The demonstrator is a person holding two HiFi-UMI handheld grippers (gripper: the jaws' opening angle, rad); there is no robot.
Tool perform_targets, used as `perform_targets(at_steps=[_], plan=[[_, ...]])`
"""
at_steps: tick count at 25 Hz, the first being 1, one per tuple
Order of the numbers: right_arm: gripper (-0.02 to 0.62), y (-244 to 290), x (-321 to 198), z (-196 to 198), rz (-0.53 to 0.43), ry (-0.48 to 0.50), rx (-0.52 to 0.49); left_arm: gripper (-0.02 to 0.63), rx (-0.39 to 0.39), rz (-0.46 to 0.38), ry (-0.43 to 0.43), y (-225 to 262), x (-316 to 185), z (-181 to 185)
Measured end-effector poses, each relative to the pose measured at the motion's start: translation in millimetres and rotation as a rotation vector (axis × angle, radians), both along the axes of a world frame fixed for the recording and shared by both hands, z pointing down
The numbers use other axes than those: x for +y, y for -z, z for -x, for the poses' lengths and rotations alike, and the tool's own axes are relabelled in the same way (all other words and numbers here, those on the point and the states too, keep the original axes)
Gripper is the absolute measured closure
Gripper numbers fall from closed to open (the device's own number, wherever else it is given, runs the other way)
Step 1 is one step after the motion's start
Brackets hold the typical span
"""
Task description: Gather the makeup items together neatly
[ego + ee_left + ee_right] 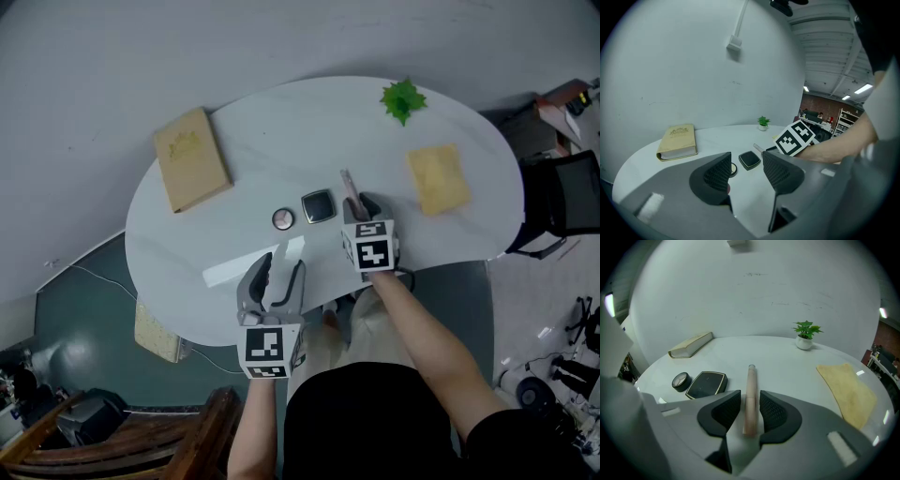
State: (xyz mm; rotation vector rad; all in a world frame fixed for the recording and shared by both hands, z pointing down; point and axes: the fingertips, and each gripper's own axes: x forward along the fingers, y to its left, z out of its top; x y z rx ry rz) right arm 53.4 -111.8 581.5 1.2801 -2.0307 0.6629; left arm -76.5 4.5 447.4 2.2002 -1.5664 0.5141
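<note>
Pinkish, slim and of plastic: found such a makeup tube [750, 394] lying flat on the white oval surface [281, 122], its near end between the pads of the right claw [750, 411]. Saw this claw set narrow round the tube, with a thin gap left at one pad, so not pressing on it. Noted just left of the tube a black square compact [707, 384] with a pale rim, and beside that a small round black jar [680, 381] with a pale lid, the three near each other but apart. Found the left claw [746, 171] wide and with nothing in it, held near the front edge and pointing towards the compact and the jar. Further off, saw a tan closed book [191, 159] at the left, a yellow cloth [438, 178] at the right, and a small green plant [805, 336] in a white pot near the far edge.
</note>
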Motion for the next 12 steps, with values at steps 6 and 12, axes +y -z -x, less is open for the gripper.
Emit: perform_targets(at_steps=[6,12], plan=[[0.462,4.6,1.0,1.3,-0.004,0.005,-0.009,0.396,0.000,-0.009,-0.002,3.2,-1.5,-0.5],[0.462,20.0,2.2,-0.3,-0.025,0.012,-0.013,0.396,0.005,-0.027,-0.005,8.0,-4.4,-0.3]])
